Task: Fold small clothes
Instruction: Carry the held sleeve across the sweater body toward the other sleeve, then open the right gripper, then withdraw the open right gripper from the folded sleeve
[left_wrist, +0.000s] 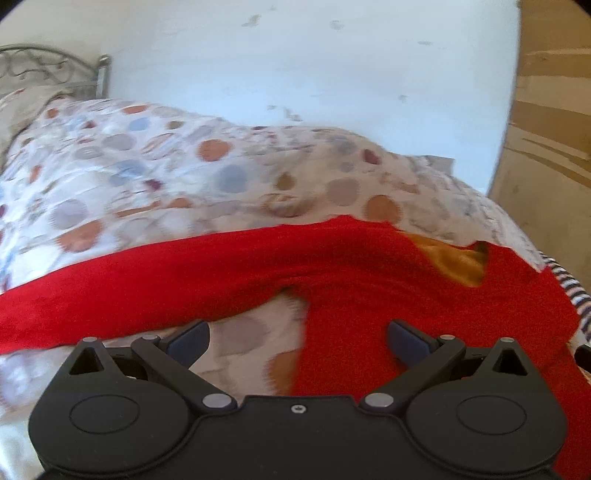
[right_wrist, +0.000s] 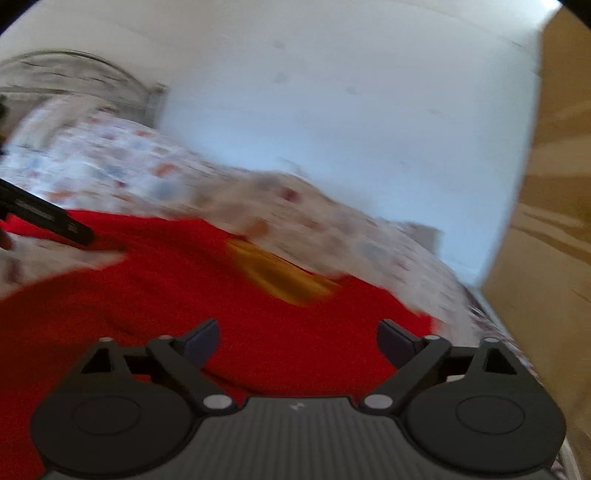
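A red garment (left_wrist: 369, 273) lies spread on the bed (left_wrist: 155, 177), over a quilt printed with orange, blue and grey dots. From the left wrist view, 1 sleeve runs off to the left while the body of the garment sits toward the right, with a mustard-yellow cloth (left_wrist: 454, 262) showing at its far right edge and a striped fabric (left_wrist: 569, 284) just beyond at the right. The left claw (left_wrist: 297, 341) hangs released above the near edge of the red garment, nothing between its fingers. The right claw (right_wrist: 297, 341) is also released, jaws wide over the red cloth, gripping nothing; that view is blurred. A metal headboard (left_wrist: 48, 70) stands far left against a white wall (left_wrist: 295, 66).
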